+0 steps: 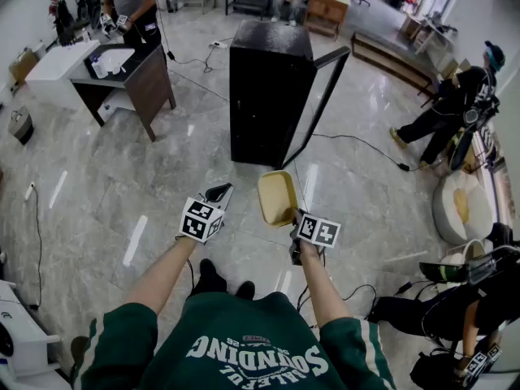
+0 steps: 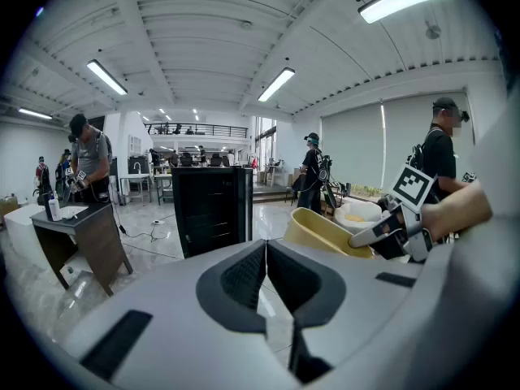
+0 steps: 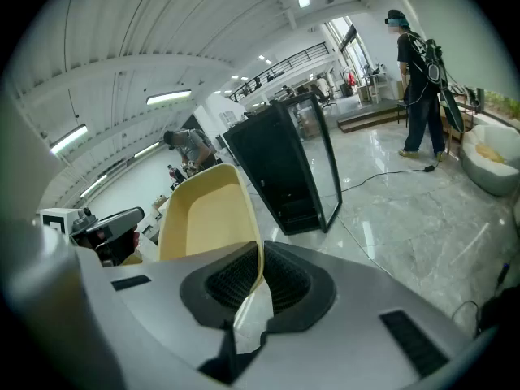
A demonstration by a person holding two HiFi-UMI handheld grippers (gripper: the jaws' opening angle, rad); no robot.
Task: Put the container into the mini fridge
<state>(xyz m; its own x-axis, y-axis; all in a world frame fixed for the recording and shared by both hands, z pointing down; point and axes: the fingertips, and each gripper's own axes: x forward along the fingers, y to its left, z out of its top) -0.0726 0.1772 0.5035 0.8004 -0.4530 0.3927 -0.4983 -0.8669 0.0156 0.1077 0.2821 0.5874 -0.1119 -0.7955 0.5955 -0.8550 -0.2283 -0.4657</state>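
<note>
A pale yellow container point(image 1: 277, 197) hangs in the air in front of me, open side toward the camera. My right gripper point(image 1: 297, 218) is shut on its rim; in the right gripper view the container point(image 3: 208, 214) rises from between the pads. My left gripper point(image 1: 218, 193) is shut and holds nothing; its view shows the two pads pressed together point(image 2: 265, 279) and the container point(image 2: 329, 232) to the right. The black mini fridge point(image 1: 270, 88) stands ahead on the floor with its glass door point(image 1: 322, 100) swung open to the right.
A dark counter with a white basin point(image 1: 122, 75) stands at the far left with a person beside it. Another person point(image 1: 451, 108) bends at the right. Cables point(image 1: 357, 145) trail over the marble floor by the fridge. White round seats point(image 1: 461, 205) sit at the right.
</note>
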